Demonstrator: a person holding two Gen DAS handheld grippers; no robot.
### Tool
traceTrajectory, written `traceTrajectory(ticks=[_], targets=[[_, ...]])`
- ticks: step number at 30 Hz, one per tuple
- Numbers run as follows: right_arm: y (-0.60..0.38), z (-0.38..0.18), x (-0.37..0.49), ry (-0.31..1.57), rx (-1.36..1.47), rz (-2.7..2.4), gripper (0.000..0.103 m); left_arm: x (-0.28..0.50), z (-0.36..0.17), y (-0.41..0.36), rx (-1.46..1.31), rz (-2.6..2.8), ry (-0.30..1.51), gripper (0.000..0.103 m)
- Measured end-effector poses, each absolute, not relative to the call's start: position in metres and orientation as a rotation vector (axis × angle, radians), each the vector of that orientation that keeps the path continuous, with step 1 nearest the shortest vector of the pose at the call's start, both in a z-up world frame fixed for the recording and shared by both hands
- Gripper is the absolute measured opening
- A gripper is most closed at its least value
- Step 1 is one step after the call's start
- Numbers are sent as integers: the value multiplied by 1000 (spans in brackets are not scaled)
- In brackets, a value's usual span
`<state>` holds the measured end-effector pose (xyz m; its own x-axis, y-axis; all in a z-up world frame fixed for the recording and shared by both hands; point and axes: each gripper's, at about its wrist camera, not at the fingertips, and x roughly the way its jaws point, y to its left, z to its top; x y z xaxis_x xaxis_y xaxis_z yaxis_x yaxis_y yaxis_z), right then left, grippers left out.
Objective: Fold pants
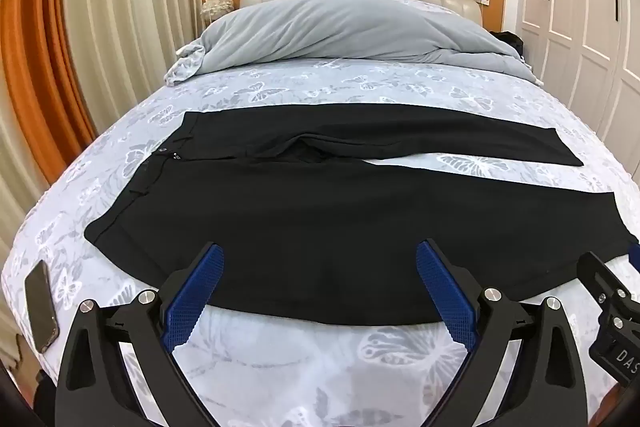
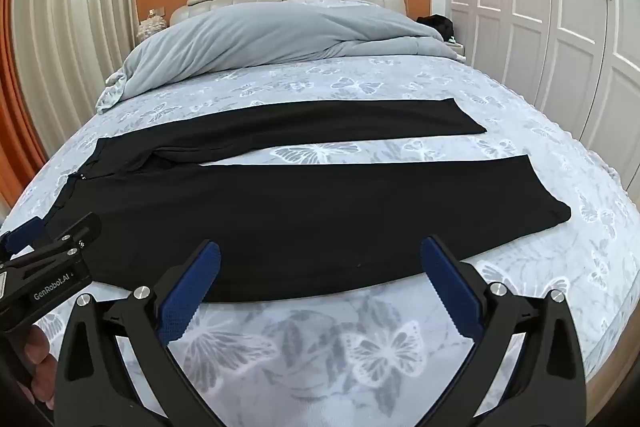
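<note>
bedroom setting, orange wall and white wardrobe doors behind; work surface is a bed (image 2: 360, 355) with a butterfly-print sheet, grey duvet (image 1: 340, 27) bunched at the headboard end

pants (image 1: 320, 219) black, laid flat across the bed, waistband to the left, both legs running right. legs are splayed apart with a wedge of sheet showing between them; the near leg lies along the bed's near edge, the far leg sits beyond it. fabric looks smooth except for some bunching at the crotch

left gripper (image 1: 320, 267) jaws spread wide, nothing between them, hovering over the near edge of the cloth towards the waist end. right gripper (image 2: 320, 263) likewise wide and empty, over the near leg's lower edge. neither pad touches cloth, as far as i can tell

phone (image 1: 40, 307) lies on the sheet at the left, clear of the pants

judgement: task at the start, no fold made. likely first step is laying one leg on the other. to do it well: pinch only the near edge, left near the waistband, right near the hem, lift both together and carry across evenly so seams align; flatten the crotch bunching first or it will lock in a crease
</note>
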<state>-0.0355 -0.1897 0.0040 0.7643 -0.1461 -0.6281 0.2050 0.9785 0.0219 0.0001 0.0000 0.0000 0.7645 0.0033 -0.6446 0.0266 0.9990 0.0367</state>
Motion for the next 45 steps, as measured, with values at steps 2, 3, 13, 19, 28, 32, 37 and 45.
traceTrajectory(ticks=[2, 3, 13, 19, 28, 32, 37, 45], targets=[[-189, 4, -36, 675, 91, -182, 98, 0, 0, 0, 59, -5, 700, 95], [-189, 5, -37, 676, 90, -182, 98, 0, 0, -2, 76, 6, 698, 95], [-196, 3, -36, 674, 86, -186, 98, -1, 0, -2, 60, -3, 691, 95], [-192, 4, -34, 677, 86, -187, 98, 1, 1, -1, 63, -2, 697, 95], [-193, 5, -34, 679, 83, -186, 98, 0, 0, -2, 67, -3, 694, 95], [-187, 0, -34, 677, 82, -188, 98, 0, 0, -2, 67, -4, 692, 95], [-188, 0, -34, 678, 81, -188, 98, 0, 0, -3, 68, 1, 692, 95], [-187, 0, -33, 682, 81, -187, 98, 1, 1, -3, 68, 1, 692, 95]])
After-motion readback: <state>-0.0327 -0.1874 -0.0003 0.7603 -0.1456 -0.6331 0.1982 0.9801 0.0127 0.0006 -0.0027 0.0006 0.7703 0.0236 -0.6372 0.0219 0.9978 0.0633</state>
